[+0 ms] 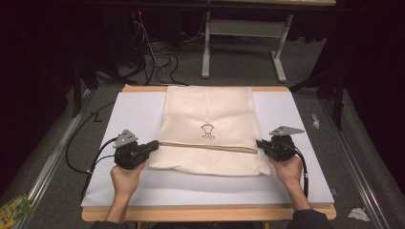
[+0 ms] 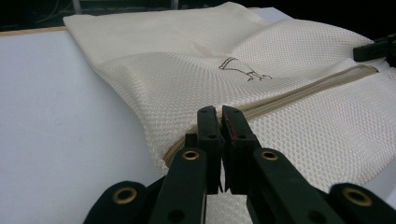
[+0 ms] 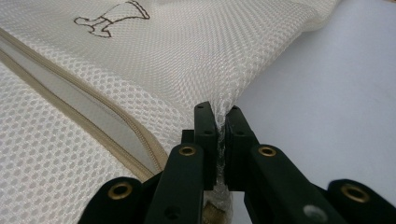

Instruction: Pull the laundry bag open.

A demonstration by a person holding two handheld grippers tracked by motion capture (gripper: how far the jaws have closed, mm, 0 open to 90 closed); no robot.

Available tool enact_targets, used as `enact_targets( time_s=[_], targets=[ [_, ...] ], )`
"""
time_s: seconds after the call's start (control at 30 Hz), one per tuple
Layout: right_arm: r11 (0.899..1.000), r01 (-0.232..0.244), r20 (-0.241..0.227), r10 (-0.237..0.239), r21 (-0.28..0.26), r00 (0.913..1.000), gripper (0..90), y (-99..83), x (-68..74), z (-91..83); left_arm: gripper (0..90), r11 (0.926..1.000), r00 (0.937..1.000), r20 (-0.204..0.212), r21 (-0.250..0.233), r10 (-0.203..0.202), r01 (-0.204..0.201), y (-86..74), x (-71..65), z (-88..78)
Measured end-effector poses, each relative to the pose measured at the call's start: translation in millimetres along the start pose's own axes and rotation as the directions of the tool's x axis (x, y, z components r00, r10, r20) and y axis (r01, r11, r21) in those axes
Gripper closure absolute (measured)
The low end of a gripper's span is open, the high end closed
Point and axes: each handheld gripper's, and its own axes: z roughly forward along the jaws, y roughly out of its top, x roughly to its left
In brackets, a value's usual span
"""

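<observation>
While both grippers' fingers (image 3: pixel 221 122) pinch the mesh bag (image 1: pixel 210 129), its small brown emblem (image 2: pixel 243 69) carries no readable writing.

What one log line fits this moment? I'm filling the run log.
left gripper: shut on mesh bag | right gripper: shut on mesh bag | bag flat on table

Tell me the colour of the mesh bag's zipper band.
Tan, darker than the cream mesh bag; the zipper band shows best in the right gripper view.
</observation>
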Motion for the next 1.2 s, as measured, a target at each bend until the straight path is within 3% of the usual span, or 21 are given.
enact_targets(
  time_s=[0.5,0.57,0.8,0.97,1.2],
  targets=[
    [1.0,0.01,0.02,-0.01,0.01,0.9997,88.1,2.7,-1.5,-8.9,87.2,0.9999,1.0,-0.001,0.01,-0.009,0.009,2.1,6.1,-2.9],
    [1.0,0.018,0.018,-0.019,0.004,0.9997,88.3,3.5,-0.7,-10.2,87.2,0.9999,0.9996,-0.028,0.017,0.0,0.001,0.7,6.2,-3.5],
    [1.0,0.016,0.017,-0.016,0.01,0.9997,88.5,1.9,-3.4,-9.7,87.2,0.9991,0.9993,-0.014,0.025,-0.034,0.034,-6.0,13.7,-4.2],
    [1.0,0.029,0.021,-0.028,-0.002,0.9994,88.8,1.9,-1.9,-12.6,87.3,0.9994,0.9992,-0.026,0.017,-0.03,0.03,-7.5,13.8,-10.5],
    [1.0,0.03,0.039,-0.03,0.004,0.9988,89.0,-0.3,-4.9,-13.6,87.3,0.9986,0.9987,-0.041,0.044,-0.029,0.031,-13.0,16.4,-7.9]
  ],
)
